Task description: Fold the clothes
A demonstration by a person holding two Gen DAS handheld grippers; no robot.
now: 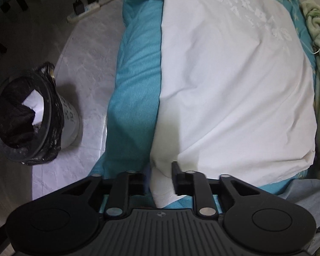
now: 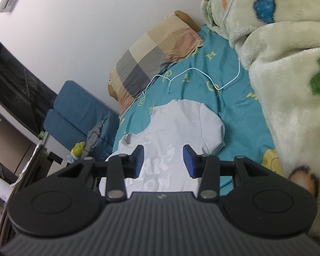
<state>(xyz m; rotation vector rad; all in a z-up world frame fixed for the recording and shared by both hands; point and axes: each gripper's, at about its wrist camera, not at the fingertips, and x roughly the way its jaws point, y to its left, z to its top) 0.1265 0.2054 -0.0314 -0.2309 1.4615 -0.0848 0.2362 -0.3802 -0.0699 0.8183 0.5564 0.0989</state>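
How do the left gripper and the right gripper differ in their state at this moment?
The left gripper has white shirt cloth between its jaws, near the hem; the right gripper holds nothing. The left jaws stand closer together; the right jaws are wide apart, above the shirt's print. Both point over the same shirt on the teal bed sheet.

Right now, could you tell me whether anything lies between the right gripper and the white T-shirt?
Nothing visible does. The right gripper hangs open directly over the white T-shirt, with only its printed chest showing between the jaws; the white cable lies farther up the bed.
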